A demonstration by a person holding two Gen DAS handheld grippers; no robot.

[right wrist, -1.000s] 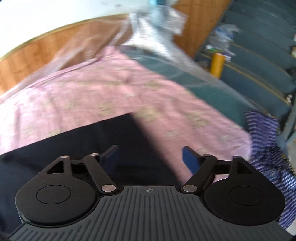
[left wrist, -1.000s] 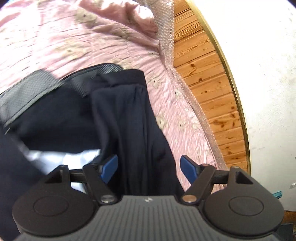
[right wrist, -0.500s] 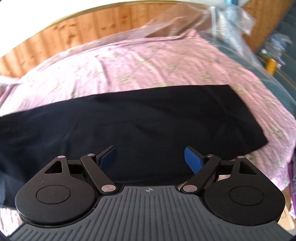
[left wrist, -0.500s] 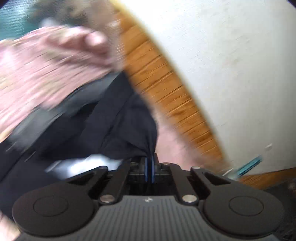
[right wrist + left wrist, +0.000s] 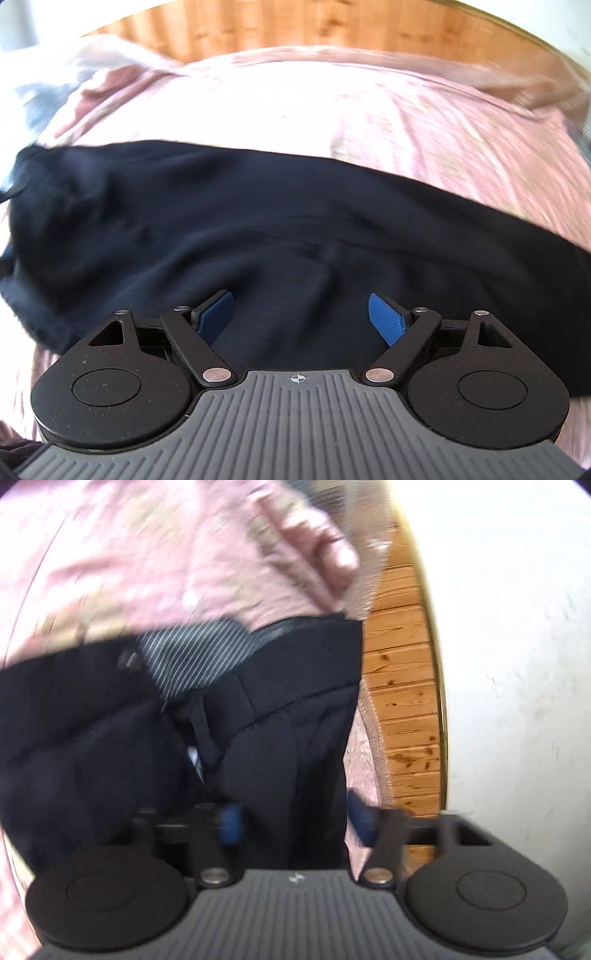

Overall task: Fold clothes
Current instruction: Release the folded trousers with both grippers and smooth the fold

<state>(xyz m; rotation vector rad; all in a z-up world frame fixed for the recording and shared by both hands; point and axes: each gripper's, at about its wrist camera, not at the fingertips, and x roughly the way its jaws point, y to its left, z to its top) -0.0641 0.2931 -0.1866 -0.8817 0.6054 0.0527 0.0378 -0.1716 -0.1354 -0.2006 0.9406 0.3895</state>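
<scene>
Now spread wide, both — left gripper [image 5: 291, 818] astride the dark trousers' [image 5: 295, 229] waistband [image 5: 295, 672], right gripper [image 5: 301, 314] over the leg on the pink bedspread [image 5: 332, 110]. Likely snag: pinching one layer — skewed fold.

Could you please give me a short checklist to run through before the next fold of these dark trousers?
1. Left claw open: ok.
2. Right claw open, holding nothing: ok.
3. Dark trousers lie on the pink bedspread: ok.
4. Waistband flat: not ok, striped lining shows.
5. Legs smooth: not ok, creased.
6. Far hem aligned: cannot tell, blurred.
</scene>
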